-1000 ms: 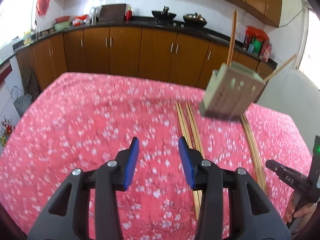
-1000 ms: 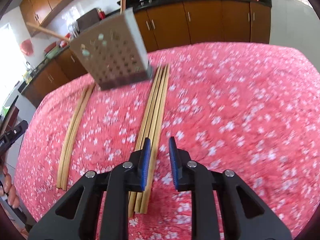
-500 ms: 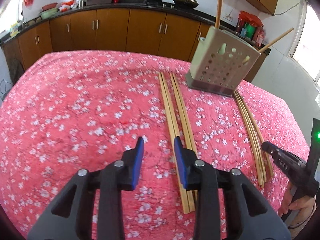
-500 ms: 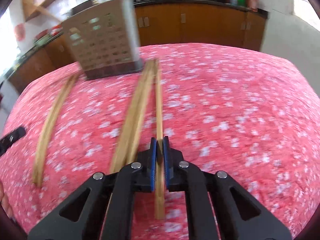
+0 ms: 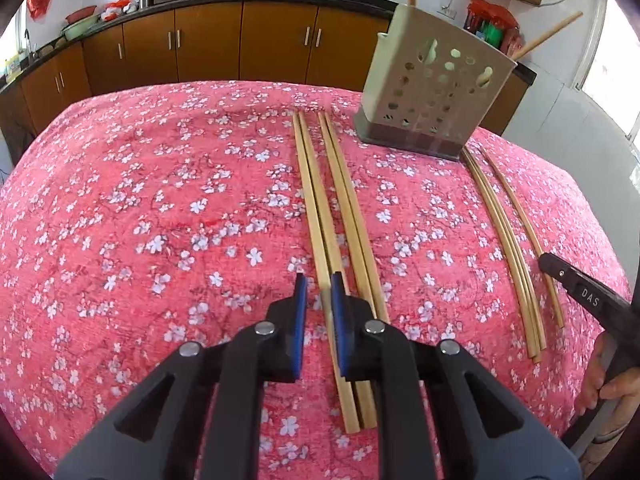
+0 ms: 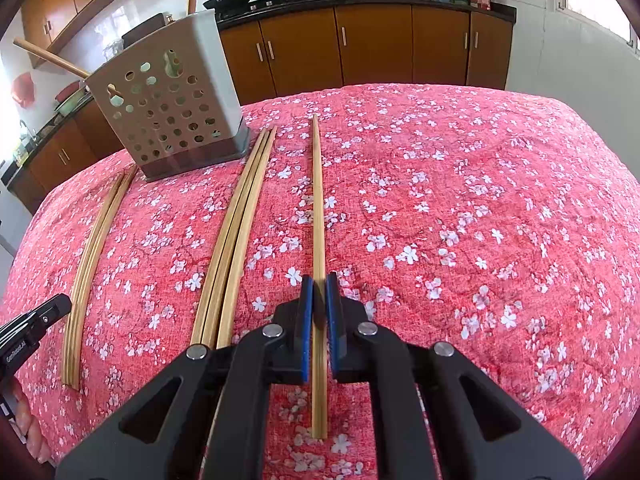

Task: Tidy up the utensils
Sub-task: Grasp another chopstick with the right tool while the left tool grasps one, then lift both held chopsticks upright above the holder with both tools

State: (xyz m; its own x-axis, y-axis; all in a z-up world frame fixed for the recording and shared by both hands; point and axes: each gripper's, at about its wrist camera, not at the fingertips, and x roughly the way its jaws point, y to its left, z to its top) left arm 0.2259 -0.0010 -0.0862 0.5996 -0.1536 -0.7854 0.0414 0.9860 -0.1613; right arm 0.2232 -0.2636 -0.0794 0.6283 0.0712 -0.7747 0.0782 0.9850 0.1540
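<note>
A perforated grey utensil holder (image 5: 434, 92) stands at the table's far side with two chopsticks in it; it also shows in the right wrist view (image 6: 170, 100). My left gripper (image 5: 318, 286) is nearly closed around the leftmost chopstick (image 5: 310, 196) of a group of several lying on the cloth. My right gripper (image 6: 316, 286) is shut on a single chopstick (image 6: 317, 208) that lies apart from three others (image 6: 240, 216). A further bundle of chopsticks (image 6: 94, 248) lies left of the holder.
The table has a red floral cloth (image 5: 140, 208). The right gripper's finger (image 5: 576, 288) and hand show at the left wrist view's right edge. Brown kitchen cabinets (image 5: 240, 40) and a counter with pans stand behind.
My left gripper has closed in around the leftmost chopstick. My right gripper stays shut on its chopstick, now pulled apart from the other three.
</note>
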